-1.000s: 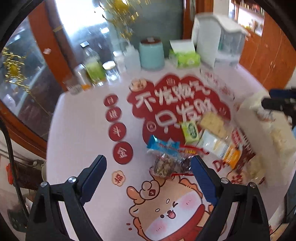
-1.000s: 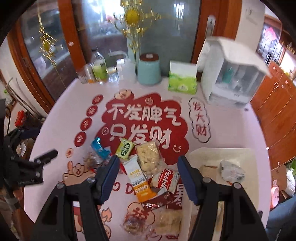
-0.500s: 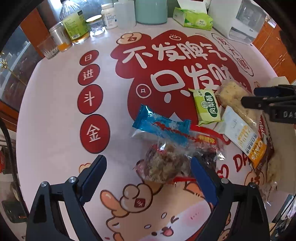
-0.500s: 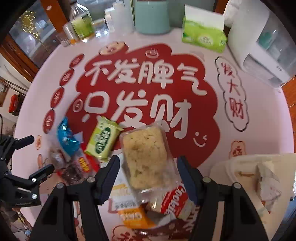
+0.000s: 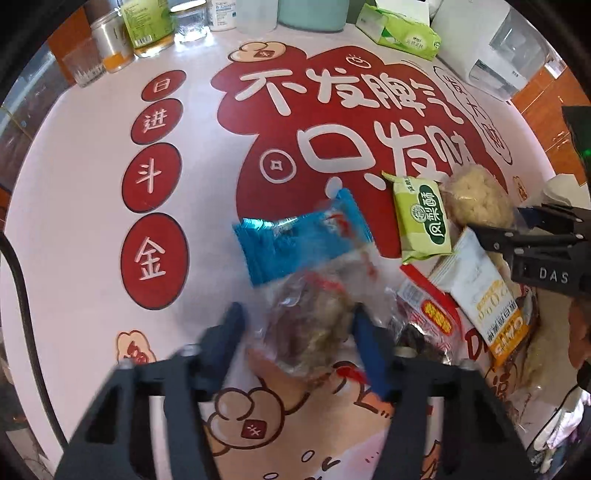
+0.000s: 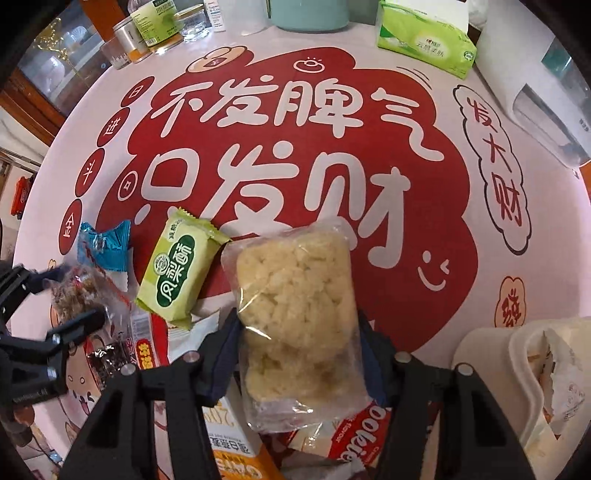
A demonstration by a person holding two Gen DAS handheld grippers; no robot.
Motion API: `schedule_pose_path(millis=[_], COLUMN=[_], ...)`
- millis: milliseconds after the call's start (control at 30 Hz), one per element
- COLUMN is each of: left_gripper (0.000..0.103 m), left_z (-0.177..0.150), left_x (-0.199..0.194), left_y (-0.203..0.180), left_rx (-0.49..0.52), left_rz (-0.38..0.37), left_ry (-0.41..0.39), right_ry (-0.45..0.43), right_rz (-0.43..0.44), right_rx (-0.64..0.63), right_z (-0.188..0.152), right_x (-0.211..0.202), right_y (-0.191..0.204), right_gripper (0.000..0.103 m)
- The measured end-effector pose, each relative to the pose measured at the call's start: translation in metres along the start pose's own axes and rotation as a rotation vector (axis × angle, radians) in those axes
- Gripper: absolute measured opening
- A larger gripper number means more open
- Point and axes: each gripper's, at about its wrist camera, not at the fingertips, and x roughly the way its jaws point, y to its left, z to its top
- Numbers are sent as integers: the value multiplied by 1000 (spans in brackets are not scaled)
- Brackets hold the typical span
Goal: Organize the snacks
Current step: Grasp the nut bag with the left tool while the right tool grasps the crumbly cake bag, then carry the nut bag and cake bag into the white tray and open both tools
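While both jaws close | left gripper (image 5: 297,328): astride brown snack bag (image 5: 308,325), right finger touching, left apart | right gripper (image 6: 297,343): pads flanking, seemingly touching, rice-cake pack (image 6: 295,306) on table (image 6: 461,258)

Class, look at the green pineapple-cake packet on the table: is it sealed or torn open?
Sealed. The green packet lies flat on the table mat, both crimped ends intact, with no tear or spilled contents showing.

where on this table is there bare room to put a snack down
Free: the printed cloth between the jars and bottles along the far edge and the snack pile, and the strip between the rice cake pack and the cream bag. Crowded: around the green pack and blue pack.
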Motion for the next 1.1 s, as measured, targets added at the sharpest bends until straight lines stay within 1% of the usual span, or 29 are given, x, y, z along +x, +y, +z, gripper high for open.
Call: schedule_pose_path(millis=[67, 233, 333, 467, 567, 633, 667, 700, 733, 800, 900, 1100], left_gripper=[43, 42, 42, 42, 42, 42, 42, 42, 42, 42, 42, 42], left_z=[-2, -19, -34, -61, -83, -97, -103, -108, -115, -119, -127, -142], left_x=[-1, -18, -38, -73, -97, -114, -123, -130, -141, -150, -167, -196], left_y=[1, -3, -1, -3, -8, -15, -18, -22, -28, -36, -57, -107], left_rx=[-13, -9, -40, -82, -100, -91, -86, -80, -77, -71, -36, 97], left_rz=[-23, -3, -18, -20, -27, -2, 2, -2, -12, -28, -64, -159], left_ry=[4, -39, -68, -131, -164, -196, -222, -244, -267, -287, -326, -413], right_ry=[-3, -40, -87, -162, -220, -241, -245, -251, -254, -260, -281, -323], right_rz=[-1, -24, -14, 30, 64, 84, 95, 103, 106, 104, 89, 65], right_rx=[-5, -27, -4, 44, 52, 56, 58, 59, 59, 61, 77, 161], right_z=[-5, -17, -26, -40, -70, -95, -87, -99, -106, -128, -162, -218], right_x=[-1, -13, -35, -75, -108, -126, -131, -138, -142, -154, -170, -198], right_y=[4, 13, 15, 10, 20, 30, 21, 25, 28, 34, 40, 32], right_gripper=[57, 56, 56, 56, 56, 56, 56, 56, 56, 56, 56, 56])
